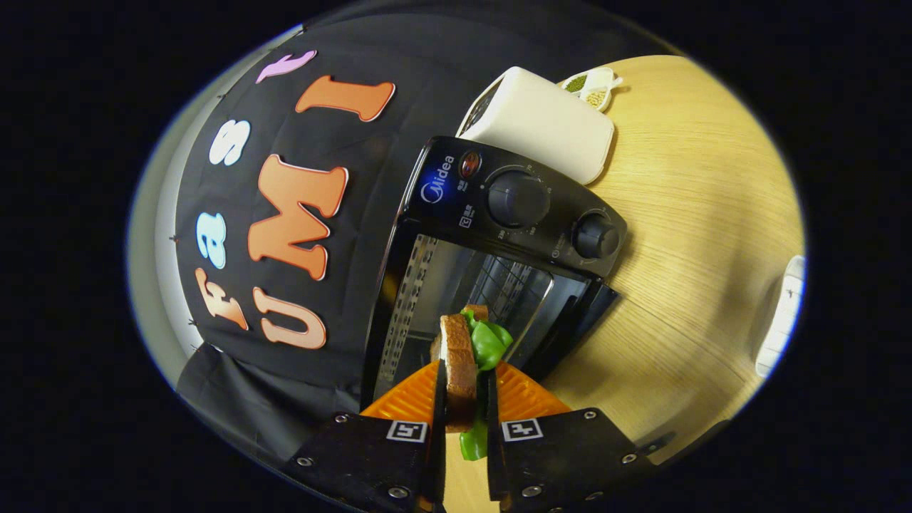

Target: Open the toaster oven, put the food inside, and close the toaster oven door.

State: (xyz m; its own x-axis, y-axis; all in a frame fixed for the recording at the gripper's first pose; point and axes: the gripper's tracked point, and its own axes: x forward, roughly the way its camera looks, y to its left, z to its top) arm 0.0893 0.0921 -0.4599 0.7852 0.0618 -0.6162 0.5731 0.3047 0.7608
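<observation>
Claw pinching the sandwich edge-on, both fingers pressed on its 2 sides, bread slice w/ green lettuce sticking out front and back. Sandwich sits between the fingers, right at the toaster oven mouth.

Oven is the landmark: door looks swung open, glass panel hanging off the oven's knob side; cavity exposed w/ perforated inner wall and wire rack visible inside. 2 knobs on the control panel, on the far side from the claw. View is rolled, so the oven reads tilted.

Orange ribbed mat or tray lies just under the sandwich, in front of the oven opening; can't tell if it's touching the oven. White toaster-like box behind the oven, small dish w/ grains beyond that. Wood worktop carries it all.

Step, my read: door-open part done, now mid "put food inside", sandwich at the threshold, not yet on the rack.

Next move needs: push fwd into the cavity, keep the sandwich clear of the opening's edges, lower onto the rack, spread the fingers, back out straight so the lettuce doesn't drag. Then door closing still left. Risk: loose lettuce slipping out on release.
</observation>
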